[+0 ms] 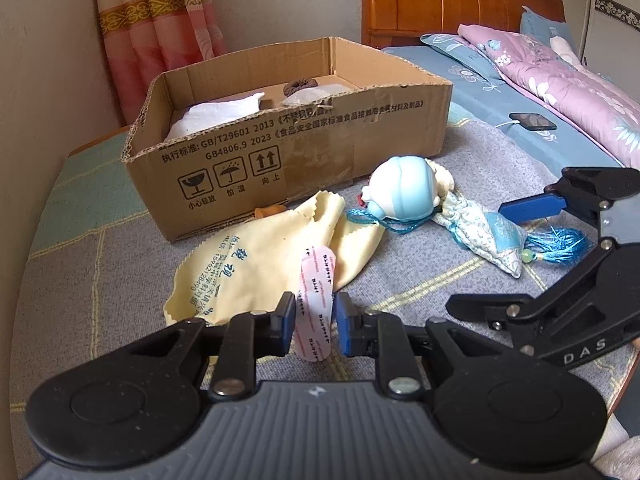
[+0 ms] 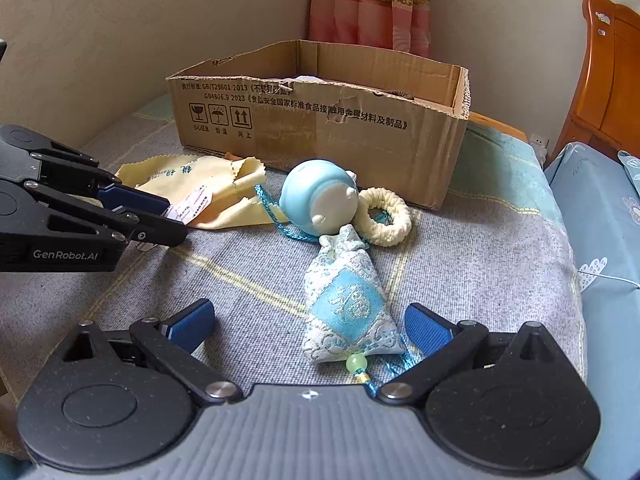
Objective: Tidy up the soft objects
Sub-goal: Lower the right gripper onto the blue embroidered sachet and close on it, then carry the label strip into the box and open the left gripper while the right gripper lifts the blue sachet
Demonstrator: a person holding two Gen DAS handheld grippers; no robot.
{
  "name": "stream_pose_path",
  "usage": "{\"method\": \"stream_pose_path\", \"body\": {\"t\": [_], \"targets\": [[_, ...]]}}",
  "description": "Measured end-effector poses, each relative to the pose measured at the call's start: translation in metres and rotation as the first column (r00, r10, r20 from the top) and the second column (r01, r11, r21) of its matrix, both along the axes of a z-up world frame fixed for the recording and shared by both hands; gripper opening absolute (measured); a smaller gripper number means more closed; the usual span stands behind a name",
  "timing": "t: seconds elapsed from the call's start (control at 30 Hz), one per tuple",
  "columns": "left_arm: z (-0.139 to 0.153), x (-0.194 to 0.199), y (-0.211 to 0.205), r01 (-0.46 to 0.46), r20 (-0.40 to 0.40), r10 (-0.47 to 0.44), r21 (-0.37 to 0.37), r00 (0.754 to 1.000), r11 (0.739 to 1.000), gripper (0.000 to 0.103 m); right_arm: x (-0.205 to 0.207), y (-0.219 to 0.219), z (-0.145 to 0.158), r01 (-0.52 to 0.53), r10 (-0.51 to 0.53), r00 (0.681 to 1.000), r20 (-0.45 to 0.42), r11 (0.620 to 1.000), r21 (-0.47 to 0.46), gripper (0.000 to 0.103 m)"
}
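Note:
My left gripper (image 1: 316, 318) is shut on a pink printed strip (image 1: 314, 280), which lies over a yellow cloth (image 1: 256, 264); the right wrist view shows the same grip, left gripper (image 2: 174, 216) on the strip (image 2: 194, 202). My right gripper (image 2: 310, 326) stands open around a blue-and-white embroidered sachet (image 2: 344, 304) with a tassel, its pads apart from it. A round blue-and-white toy (image 2: 316, 196) and a cream scrunchie (image 2: 386, 216) lie just beyond. The open cardboard box (image 1: 320, 152) behind holds a white cloth (image 1: 216, 114) and a brown scrunchie (image 1: 300, 86).
Everything lies on a grey checked blanket (image 1: 100, 280) at a bed's corner, against a wall. A phone on a cable (image 1: 532, 120) and a pink quilt (image 1: 560, 76) lie to the right. Wooden headboard (image 1: 440, 0) and a curtain (image 1: 160, 20) stand behind.

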State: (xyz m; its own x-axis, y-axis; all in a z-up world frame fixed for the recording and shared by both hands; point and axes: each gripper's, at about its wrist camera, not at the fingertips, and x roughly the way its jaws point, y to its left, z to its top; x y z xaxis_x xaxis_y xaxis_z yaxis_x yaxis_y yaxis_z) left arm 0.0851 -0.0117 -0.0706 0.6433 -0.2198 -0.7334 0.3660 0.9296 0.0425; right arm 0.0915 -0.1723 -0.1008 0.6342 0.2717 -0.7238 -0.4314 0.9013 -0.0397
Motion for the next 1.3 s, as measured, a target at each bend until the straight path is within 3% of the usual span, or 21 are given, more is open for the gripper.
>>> {"method": "stream_pose_path", "body": {"t": [0.03, 0.1, 0.23, 0.3, 0.4, 0.97, 1.3], "targets": [[0.0, 0.0, 0.0, 0.0, 0.0, 0.0, 0.0, 1.0, 1.0, 0.02, 0.002, -0.001, 0.0, 0.004, -0.004, 1.0, 0.007, 1.0, 0.002, 0.098], [0.0, 0.0, 0.0, 0.001, -0.002, -0.001, -0.002, 1.0, 1.0, 0.02, 0.004, -0.002, 0.002, 0.008, -0.009, 1.0, 0.02, 1.0, 0.018, 0.082], [0.001, 0.0, -0.001, 0.006, -0.006, -0.006, 0.006, 1.0, 1.0, 0.018, 0.005, -0.004, 0.005, 0.031, -0.032, 0.999, 0.043, 0.999, 0.01, 0.062], [0.002, 0.0, -0.002, 0.018, -0.01, -0.018, 0.015, 1.0, 1.0, 0.017, 0.004, -0.005, 0.007, 0.038, -0.038, 0.998, 0.046, 0.999, 0.002, 0.044], [0.004, -0.001, -0.002, 0.038, -0.021, -0.037, 0.022, 0.999, 0.999, 0.017, -0.001, -0.004, 0.01, 0.036, -0.035, 0.998, 0.055, 0.999, -0.016, 0.035], [0.063, -0.015, 0.014, 0.106, -0.011, -0.107, -0.06, 0.994, 0.993, 0.017, -0.037, -0.013, 0.073, -0.042, 0.041, 0.985, 0.169, 0.999, 0.002, 0.03], [0.107, 0.033, -0.002, 0.131, 0.087, -0.126, -0.061, 0.988, 0.989, 0.017, -0.035, -0.019, 0.107, -0.045, 0.041, 0.966, 0.254, 0.999, 0.01, 0.03]]}}
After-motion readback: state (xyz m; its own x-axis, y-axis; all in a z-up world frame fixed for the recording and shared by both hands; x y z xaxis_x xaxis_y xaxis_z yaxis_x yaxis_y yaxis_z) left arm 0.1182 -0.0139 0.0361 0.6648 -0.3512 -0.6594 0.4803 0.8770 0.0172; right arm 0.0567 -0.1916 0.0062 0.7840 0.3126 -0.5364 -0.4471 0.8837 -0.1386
